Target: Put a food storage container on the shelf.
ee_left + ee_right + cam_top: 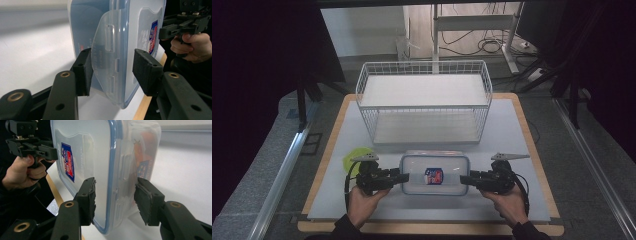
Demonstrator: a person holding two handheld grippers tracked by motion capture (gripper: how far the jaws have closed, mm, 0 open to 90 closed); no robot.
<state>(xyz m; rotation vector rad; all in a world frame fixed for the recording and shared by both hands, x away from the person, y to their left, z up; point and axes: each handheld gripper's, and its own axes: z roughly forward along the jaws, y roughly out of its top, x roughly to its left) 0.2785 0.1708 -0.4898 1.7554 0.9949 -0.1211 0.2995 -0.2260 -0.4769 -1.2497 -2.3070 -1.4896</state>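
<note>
Both hands hold grippers at the near table edge. Left gripper (404,177) has its jaws around the container's (435,175) left clip, right gripper (464,179) around the right end; whether the pads press, I cannot tell. Behind stands a wire basket (424,102).

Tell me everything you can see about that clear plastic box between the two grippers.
The plastic box is a clear rectangular container with rounded corners, a blue-edged lid with a red-and-blue label, and snap flaps at the short ends. It lies flat, lid on, near the table's front edge, before a wire basket. The left gripper and right gripper straddle its two end flaps.
</note>
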